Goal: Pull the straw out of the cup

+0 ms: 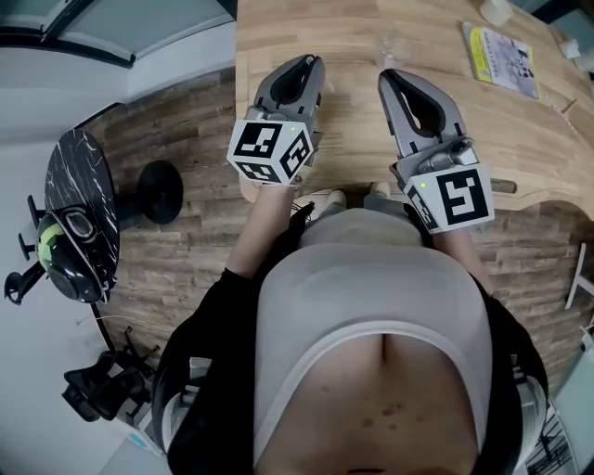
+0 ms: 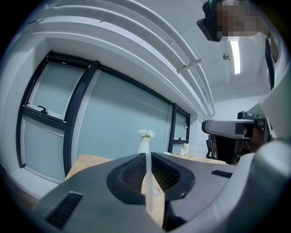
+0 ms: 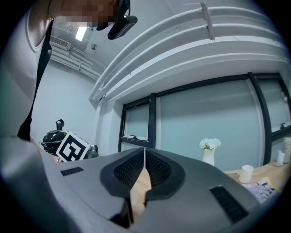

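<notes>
In the left gripper view a thin white straw [image 2: 148,182] stands upright, pinched between the dark ribbed pads of my left gripper [image 2: 148,157], which is shut on it. The head view shows this gripper [image 1: 311,63] level over the near edge of the wooden table [image 1: 353,139]; the straw does not show there. A small clear cup [image 1: 394,46] stands on the table farther back, apart from both grippers. My right gripper [image 1: 390,79] is beside the left one, just short of the cup. Its jaws [image 3: 144,151] meet at the tips with nothing between them.
A printed leaflet [image 1: 501,57] and a white cup [image 1: 497,11] lie at the table's far right. A white vase of flowers [image 3: 208,154] stands near the window wall. On the floor at left is a round dark side table [image 1: 74,176] bearing a helmet [image 1: 70,255].
</notes>
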Action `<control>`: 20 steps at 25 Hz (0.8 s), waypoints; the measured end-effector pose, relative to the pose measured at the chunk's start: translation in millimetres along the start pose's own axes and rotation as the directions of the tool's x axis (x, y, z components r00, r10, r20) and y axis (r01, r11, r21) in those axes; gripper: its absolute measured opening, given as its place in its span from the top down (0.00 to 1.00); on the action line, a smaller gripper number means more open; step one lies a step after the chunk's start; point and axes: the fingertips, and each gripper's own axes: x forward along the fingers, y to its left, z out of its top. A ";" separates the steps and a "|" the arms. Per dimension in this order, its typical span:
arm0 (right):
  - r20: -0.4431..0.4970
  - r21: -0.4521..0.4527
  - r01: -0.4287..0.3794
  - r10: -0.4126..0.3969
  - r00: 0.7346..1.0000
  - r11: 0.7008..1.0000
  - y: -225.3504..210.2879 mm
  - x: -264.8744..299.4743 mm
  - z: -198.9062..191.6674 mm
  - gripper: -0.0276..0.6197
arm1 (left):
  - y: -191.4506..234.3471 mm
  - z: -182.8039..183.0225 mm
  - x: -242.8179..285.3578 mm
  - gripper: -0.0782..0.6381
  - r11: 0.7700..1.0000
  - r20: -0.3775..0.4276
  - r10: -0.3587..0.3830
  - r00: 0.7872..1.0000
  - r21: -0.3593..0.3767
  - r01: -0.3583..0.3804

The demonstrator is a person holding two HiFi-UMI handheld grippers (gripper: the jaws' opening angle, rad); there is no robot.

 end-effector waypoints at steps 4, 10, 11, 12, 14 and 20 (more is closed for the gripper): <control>-0.005 0.000 0.012 -0.012 1.000 1.000 6.6 1.5 -2.2 0.91 | 0.9 1.6 -8.8 0.84 1.000 0.004 -0.013 1.000 -0.005 0.013; -0.010 0.000 0.028 -0.028 1.000 1.000 19.4 4.7 -4.9 0.91 | 3.4 5.9 -25.2 0.84 1.000 0.014 -0.027 1.000 -0.008 0.028; -0.011 0.000 0.032 -0.032 0.999 1.000 21.4 4.7 -5.2 0.91 | 3.8 5.6 -27.7 0.84 1.000 0.013 -0.030 0.999 -0.008 0.030; -0.012 0.001 0.036 -0.036 0.999 0.999 23.3 4.7 -5.9 0.91 | 4.2 5.3 -30.1 0.84 0.999 0.012 -0.033 0.999 -0.008 0.034; -0.015 0.002 0.047 -0.047 0.999 0.999 26.6 4.7 -8.0 0.91 | 4.5 5.0 -34.5 0.84 0.999 0.012 -0.042 0.999 -0.007 0.042; -0.024 0.011 0.081 -0.081 0.996 0.997 38.2 5.8 -17.4 0.91 | 6.4 3.5 -48.5 0.84 0.997 0.010 -0.075 0.997 0.002 0.075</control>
